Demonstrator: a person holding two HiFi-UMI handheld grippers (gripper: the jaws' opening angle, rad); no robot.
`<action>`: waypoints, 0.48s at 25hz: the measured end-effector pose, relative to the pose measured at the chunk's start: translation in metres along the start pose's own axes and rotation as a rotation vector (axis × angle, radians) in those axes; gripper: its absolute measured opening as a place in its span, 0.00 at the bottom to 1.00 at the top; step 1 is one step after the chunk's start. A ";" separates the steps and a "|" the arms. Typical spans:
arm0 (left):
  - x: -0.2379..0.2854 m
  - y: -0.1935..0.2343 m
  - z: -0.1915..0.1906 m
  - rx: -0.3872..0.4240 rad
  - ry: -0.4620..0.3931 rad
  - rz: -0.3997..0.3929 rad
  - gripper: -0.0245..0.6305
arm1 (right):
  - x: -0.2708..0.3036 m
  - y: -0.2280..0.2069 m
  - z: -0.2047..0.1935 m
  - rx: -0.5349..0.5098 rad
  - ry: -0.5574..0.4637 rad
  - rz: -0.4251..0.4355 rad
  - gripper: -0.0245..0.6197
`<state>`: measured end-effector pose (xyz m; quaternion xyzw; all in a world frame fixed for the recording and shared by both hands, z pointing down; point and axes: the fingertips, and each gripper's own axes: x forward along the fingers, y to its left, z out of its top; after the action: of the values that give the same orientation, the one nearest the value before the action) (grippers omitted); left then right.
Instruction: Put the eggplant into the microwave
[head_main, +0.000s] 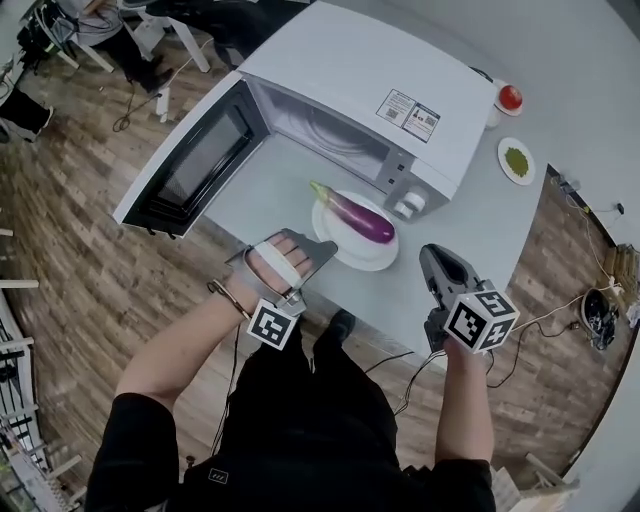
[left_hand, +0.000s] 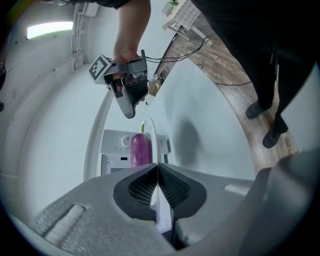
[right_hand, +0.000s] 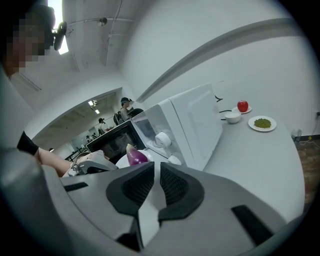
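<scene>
The eggplant (head_main: 358, 215) lies on a white plate (head_main: 350, 252) just in front of the microwave (head_main: 350, 70), outside the cavity, its green stem end pointing toward the opening. The microwave's door (head_main: 195, 160) is swung wide to the left. The left gripper (head_main: 328, 246) is rolled onto its side at the plate's near-left rim. In the left gripper view its jaws are pinched together on that rim, and the plate (left_hand: 154, 131) runs edge-on straight into the seam between the pads. The eggplant (left_hand: 141, 149) shows just beyond the jaws, in front of the microwave's knob panel (left_hand: 117, 142). A soft shadow (left_hand: 190, 135) falls on the table (head_main: 480, 230) a little apart from the plate. The right gripper (head_main: 432, 253) hangs over the table's near edge, to the right of the plate and clear of it. In the right gripper view its jaws are drawn together to a thin slit with nothing held between them, and the eggplant (right_hand: 135, 156) peeks over the left jaw. At the table's far right, well apart from the plate, stand a red fruit (head_main: 510, 97), a small bowl (right_hand: 232, 117) and a dish of something green (head_main: 516, 160).
</scene>
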<state>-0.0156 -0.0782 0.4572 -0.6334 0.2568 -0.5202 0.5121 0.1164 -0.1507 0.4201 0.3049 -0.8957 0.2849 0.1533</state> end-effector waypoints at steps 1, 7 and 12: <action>-0.002 0.001 -0.004 0.001 0.001 -0.001 0.06 | 0.003 0.003 0.002 -0.001 -0.003 -0.001 0.11; -0.009 0.002 -0.031 0.016 -0.001 -0.003 0.06 | 0.024 0.029 0.012 -0.007 -0.049 -0.003 0.11; -0.010 0.000 -0.052 0.022 0.004 0.006 0.06 | 0.041 0.049 0.015 -0.017 -0.073 0.006 0.11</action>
<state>-0.0668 -0.0900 0.4495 -0.6260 0.2537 -0.5226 0.5202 0.0521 -0.1465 0.4061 0.3114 -0.9040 0.2665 0.1222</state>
